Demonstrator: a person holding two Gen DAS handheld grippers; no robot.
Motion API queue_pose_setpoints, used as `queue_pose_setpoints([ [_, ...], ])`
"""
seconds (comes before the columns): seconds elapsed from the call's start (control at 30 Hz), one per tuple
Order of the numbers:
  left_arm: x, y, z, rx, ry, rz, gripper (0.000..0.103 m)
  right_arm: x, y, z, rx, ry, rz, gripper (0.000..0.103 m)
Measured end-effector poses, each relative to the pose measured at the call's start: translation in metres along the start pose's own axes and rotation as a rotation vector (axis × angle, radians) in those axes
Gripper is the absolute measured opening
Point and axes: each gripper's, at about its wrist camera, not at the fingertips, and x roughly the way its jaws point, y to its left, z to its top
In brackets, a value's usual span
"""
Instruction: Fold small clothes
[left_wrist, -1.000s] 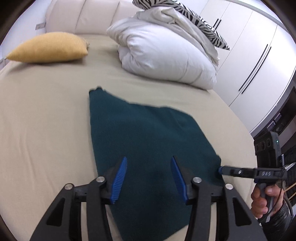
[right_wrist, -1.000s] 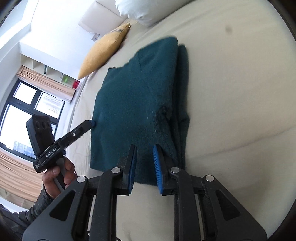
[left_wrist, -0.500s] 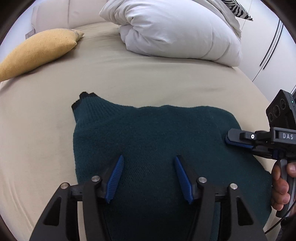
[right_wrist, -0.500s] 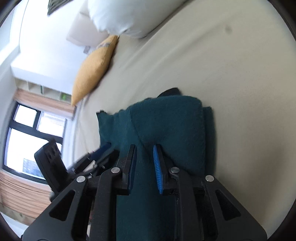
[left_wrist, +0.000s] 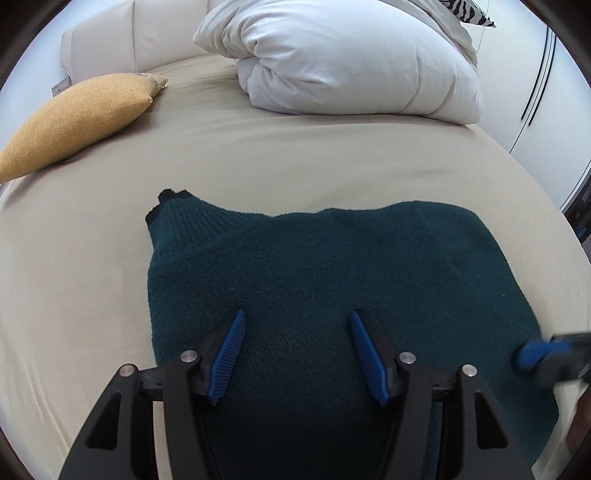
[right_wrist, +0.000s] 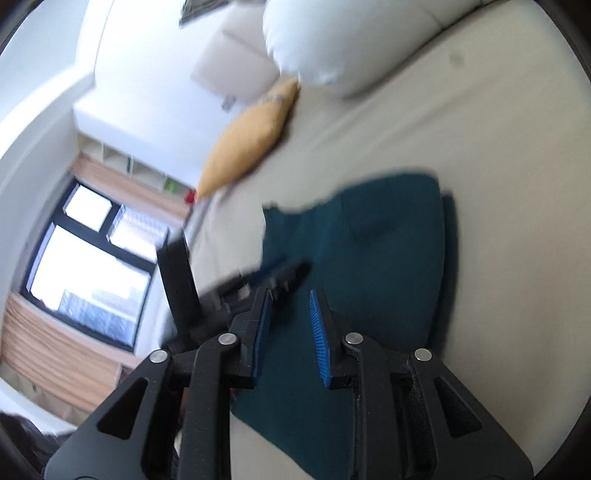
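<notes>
A dark teal knit sweater (left_wrist: 314, 266) lies folded flat on the beige bed (left_wrist: 258, 155); a ribbed cuff with dark trim sticks out at its far left corner. My left gripper (left_wrist: 297, 350) is open and empty, just above the sweater's near part. My right gripper (right_wrist: 290, 330) is open and empty above the sweater (right_wrist: 376, 258), which shows a doubled edge on its right side. The right gripper's blue tip (left_wrist: 535, 352) shows blurred at the sweater's right edge in the left wrist view. The left gripper (right_wrist: 273, 271) shows blurred in the right wrist view.
A mustard cushion (left_wrist: 77, 118) lies at the far left of the bed. A rolled white duvet (left_wrist: 354, 59) sits at the back under a zebra-print pillow (left_wrist: 465, 11). White wardrobe doors (left_wrist: 535, 81) stand to the right. A window (right_wrist: 85, 266) is at the left.
My right gripper has opened, let go of the sweater fold and pulled back to the sweater's right edge. The sweater now lies flat. My left gripper stayed open over it.
</notes>
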Motion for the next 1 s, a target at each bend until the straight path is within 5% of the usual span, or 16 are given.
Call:
queue_pose_setpoints([
  [0.07,0.0,-0.002,0.0,0.009,-0.003,0.009,0.063,0.006,-0.015,-0.015,-0.007,0.016,-0.037,0.023],
  [0.2,0.0,-0.003,-0.001,0.013,-0.011,0.016,0.063,-0.011,-0.04,-0.026,0.058,-0.056,0.072,0.021],
  [0.37,-0.002,-0.003,-0.002,0.012,-0.02,0.019,0.063,-0.049,-0.036,-0.026,0.027,-0.145,0.01,0.03],
  [0.43,-0.013,-0.003,-0.004,0.005,-0.036,0.022,0.063,-0.067,-0.035,-0.02,0.038,-0.22,-0.078,0.073],
  [0.47,-0.022,-0.002,-0.005,-0.001,-0.048,0.024,0.063,-0.074,-0.036,-0.019,0.045,-0.249,-0.127,0.078],
  [0.53,-0.048,0.007,-0.013,-0.045,-0.108,0.032,0.064,-0.081,-0.042,-0.015,0.063,-0.241,-0.118,0.078],
  [0.63,-0.081,0.037,-0.031,-0.168,-0.174,0.031,0.079,-0.072,-0.048,-0.008,0.086,-0.182,-0.122,0.078],
  [0.77,-0.077,0.07,-0.053,-0.305,-0.079,-0.054,0.08,-0.04,-0.042,-0.002,0.089,-0.101,-0.118,0.078],
  [0.87,-0.058,0.082,-0.065,-0.416,0.013,-0.216,0.077,-0.02,-0.041,0.002,0.095,-0.049,-0.117,0.076],
  [1.0,-0.047,0.067,-0.065,-0.435,0.067,-0.295,0.061,0.003,-0.032,0.007,0.086,0.014,-0.174,0.062],
])
